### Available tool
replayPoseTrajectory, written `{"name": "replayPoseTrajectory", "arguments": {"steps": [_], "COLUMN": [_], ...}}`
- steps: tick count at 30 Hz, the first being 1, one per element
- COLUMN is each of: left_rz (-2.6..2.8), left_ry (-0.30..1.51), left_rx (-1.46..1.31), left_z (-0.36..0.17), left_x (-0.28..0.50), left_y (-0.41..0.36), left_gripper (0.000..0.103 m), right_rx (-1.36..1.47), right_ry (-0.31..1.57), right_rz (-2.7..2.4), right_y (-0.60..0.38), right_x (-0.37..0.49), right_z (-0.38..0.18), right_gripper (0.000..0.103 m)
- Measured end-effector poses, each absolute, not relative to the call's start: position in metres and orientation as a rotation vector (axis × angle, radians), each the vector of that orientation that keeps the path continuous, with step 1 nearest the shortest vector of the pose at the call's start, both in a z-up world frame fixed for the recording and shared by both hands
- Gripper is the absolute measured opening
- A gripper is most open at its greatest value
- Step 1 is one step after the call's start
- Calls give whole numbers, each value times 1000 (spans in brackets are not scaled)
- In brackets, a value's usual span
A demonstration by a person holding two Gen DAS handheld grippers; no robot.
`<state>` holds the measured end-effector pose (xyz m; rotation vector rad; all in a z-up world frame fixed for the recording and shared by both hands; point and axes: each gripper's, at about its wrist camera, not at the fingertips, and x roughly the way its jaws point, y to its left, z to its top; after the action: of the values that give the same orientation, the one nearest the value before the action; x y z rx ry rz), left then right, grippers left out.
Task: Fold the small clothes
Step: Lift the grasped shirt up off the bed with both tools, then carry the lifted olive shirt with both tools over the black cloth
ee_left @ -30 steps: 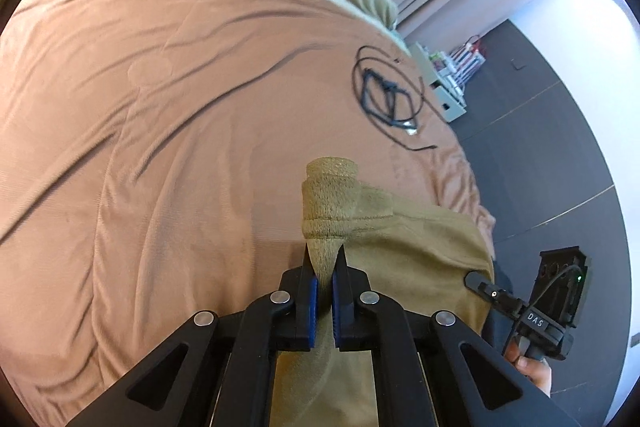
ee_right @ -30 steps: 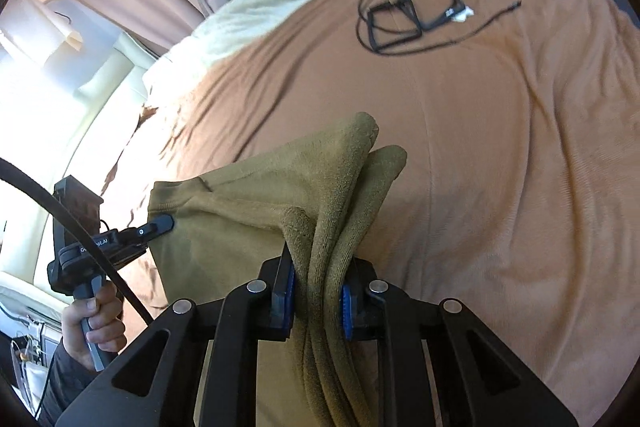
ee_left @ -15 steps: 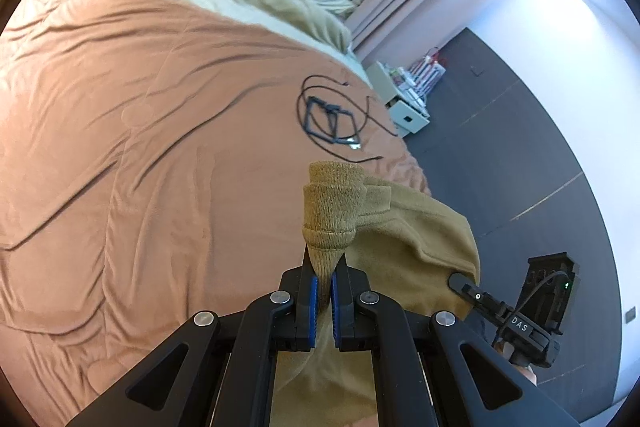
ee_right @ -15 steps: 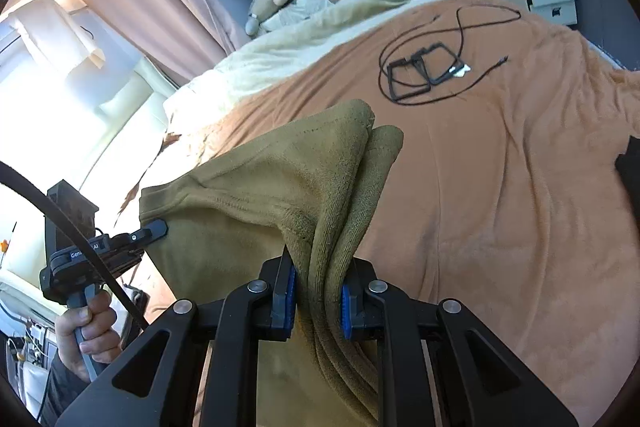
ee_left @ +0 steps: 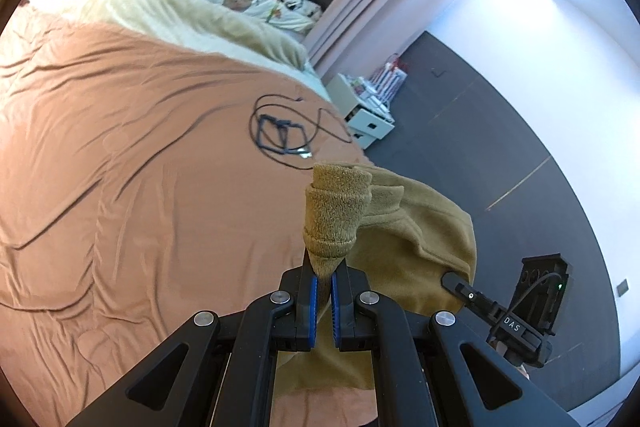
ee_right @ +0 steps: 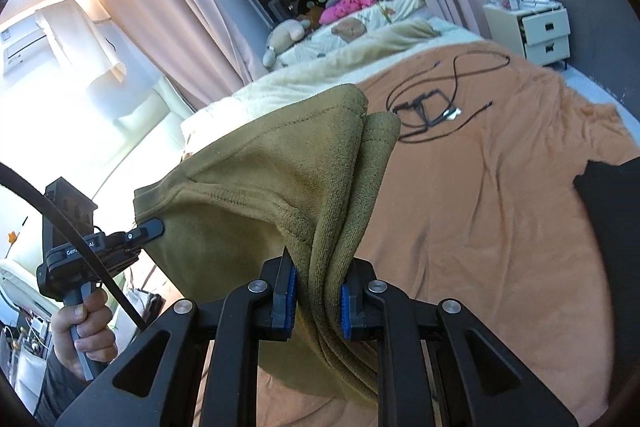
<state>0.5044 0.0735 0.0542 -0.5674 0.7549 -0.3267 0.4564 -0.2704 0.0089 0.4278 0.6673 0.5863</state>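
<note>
Bed with an orange-brown bedspread (ee_left: 132, 163), the working surface. A loose black cable (ee_left: 280, 135) lies coiled on it, well apart from the garment; a dark cloth (ee_right: 612, 227) sits at the bedspread's right edge in the right wrist view.

Olive fleece garment (ee_right: 256, 187), held in the air above the bedspread and stretched between the two grippers.

Left gripper (ee_left: 325, 297): jaws nearly together, pinching a ribbed cuff or hem that bunches above the pads.

Right gripper (ee_right: 317, 301): jaws narrow, clamped on several thick layers of fleece.

Likely hazards: the thin left pinch may slip if the cloth is pulled taut; the bunched right-hand layers may shift and skew the fold; laid too far forward, the garment could land on the cable.
</note>
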Motion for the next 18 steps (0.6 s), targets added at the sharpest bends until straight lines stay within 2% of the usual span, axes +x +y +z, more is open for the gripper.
{"name": "replayPoseTrajectory", "arguments": {"steps": [18], "left_rz": [-525], "left_ry": [717], "left_rx": [-475], "left_z": [129], "left_x": [459], "left_y": [-77], "left_gripper": [5], "right_rx": [395], "right_ry": [524], "right_rz": [469], "right_y": [-393], "right_x": [325], "right_z": [49], "right_gripper": [13]}}
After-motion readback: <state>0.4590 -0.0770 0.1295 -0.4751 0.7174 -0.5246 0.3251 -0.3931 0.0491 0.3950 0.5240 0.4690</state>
